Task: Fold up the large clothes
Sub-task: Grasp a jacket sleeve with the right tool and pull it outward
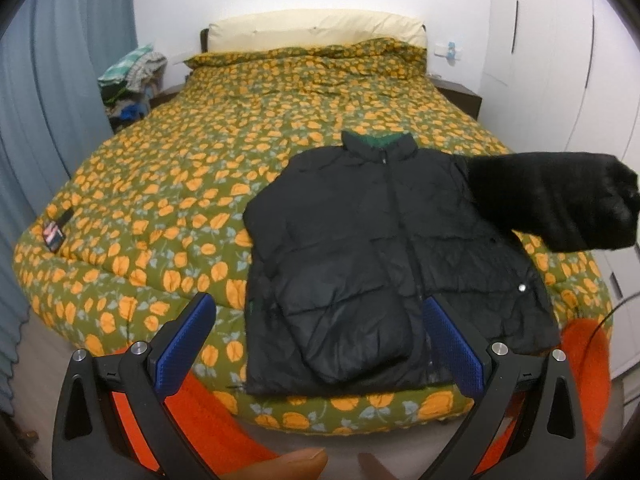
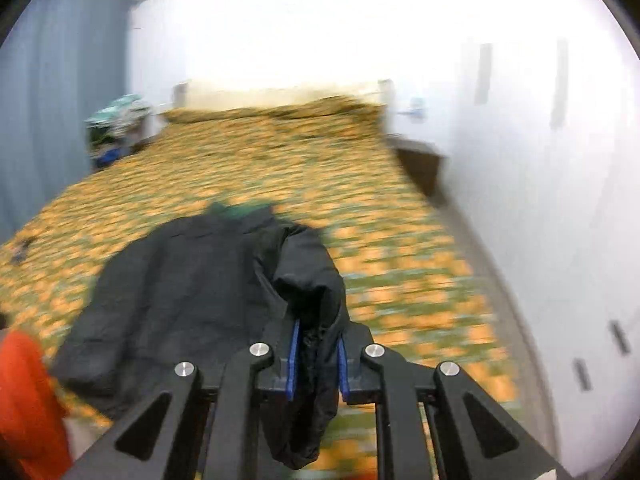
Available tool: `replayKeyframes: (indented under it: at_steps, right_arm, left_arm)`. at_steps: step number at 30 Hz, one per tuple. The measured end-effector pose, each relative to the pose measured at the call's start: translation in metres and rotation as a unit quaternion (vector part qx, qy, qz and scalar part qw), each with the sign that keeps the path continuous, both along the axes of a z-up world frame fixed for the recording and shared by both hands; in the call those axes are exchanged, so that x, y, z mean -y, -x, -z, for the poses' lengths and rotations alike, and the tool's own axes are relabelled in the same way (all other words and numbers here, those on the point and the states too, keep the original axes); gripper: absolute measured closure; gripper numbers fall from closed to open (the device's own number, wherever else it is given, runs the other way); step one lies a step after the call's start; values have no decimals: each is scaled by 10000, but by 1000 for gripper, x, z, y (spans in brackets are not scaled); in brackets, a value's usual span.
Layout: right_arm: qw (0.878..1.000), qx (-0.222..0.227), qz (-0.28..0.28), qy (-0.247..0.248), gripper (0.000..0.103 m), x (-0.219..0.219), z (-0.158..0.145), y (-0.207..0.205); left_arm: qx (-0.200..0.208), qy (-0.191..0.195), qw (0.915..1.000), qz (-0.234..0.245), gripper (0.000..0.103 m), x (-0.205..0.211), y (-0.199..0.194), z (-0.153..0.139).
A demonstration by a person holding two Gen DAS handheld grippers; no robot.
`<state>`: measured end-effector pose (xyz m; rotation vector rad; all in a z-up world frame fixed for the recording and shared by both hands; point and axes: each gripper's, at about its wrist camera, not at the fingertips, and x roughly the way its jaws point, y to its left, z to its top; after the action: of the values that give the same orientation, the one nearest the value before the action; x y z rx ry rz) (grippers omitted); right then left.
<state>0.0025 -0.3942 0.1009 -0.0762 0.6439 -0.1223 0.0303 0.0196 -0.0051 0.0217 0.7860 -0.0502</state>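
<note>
A black puffer jacket (image 1: 372, 248) lies front up near the foot of the bed, collar toward the pillows. Its left sleeve is folded across the chest. Its right sleeve (image 1: 552, 200) is lifted in the air to the right. My left gripper (image 1: 316, 328) is open and empty, held above the jacket's hem. My right gripper (image 2: 318, 348) is shut on the cuff of that right sleeve (image 2: 312, 292) and holds it above the bed; this view is blurred. The jacket body (image 2: 180, 280) lies to its left.
The bed (image 1: 192, 168) has a green quilt with orange flowers and a cream headboard (image 1: 316, 28). A heap of clothes (image 1: 128, 80) sits on the left nightstand. Blue curtains (image 1: 60, 80) hang left, white wardrobes (image 1: 560, 60) stand right. Orange trouser legs (image 1: 588, 380) show below.
</note>
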Motion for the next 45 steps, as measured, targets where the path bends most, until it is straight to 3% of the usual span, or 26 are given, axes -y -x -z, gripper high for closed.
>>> replayKeyframes:
  at_steps: [4,7,13,18,23,26,29,31,33,36,39,45]
  right_arm:
    - [9956,-112,914,170,88,82,11,-9]
    - [9879,-400,1472,284,88,137,44,-20]
    - [9688,-1056,2230,-236,88,221,122,-28]
    - [9514,-1527,2650,-370,88,251,180,-23]
    - [9441,-1730,2768,-454,88,266,204,-16]
    - [9426,-1735,2816,-456,86,267,212,-16]
    - [9369,-1760,2962,-596,76,270,215,-17]
    - [9330,-1728,3091,-635,51,273,215,-16]
    - [9293,-1618,3251,-677,36,276,207,-7]
    - [9293,-1335,3346,-816,34,271,186,8]
    - [9358,-1068,3247,-864,34,254,159,22]
    - [9588,-573,2626,-923,34,199,103,36]
  left_arm:
    - [14,-73,10000,-35,0,0,-5,-2]
    - [36,-173,9998,-101,0,-3,-8,-4]
    - [142,-343,9988,-318,0,-14,-13,-12]
    - [125,-530,9979,-354,0,-21,-24,-9]
    - [74,-654,9973,-325,0,-26,-34,2]
    - [-46,-578,9983,29,0,-27,-40,11]
    - [-192,-570,9958,689,0,-20,-43,22]
    - [-278,-680,9890,1287,0,-8,-41,32]
    - [-427,-783,9787,1847,0,6,-39,44]
    - [-689,-1117,9529,2733,0,34,-37,76]
    - [-927,-1400,9350,3122,0,56,-48,110]
    - [-1529,-1427,9196,3326,1,70,-82,170]
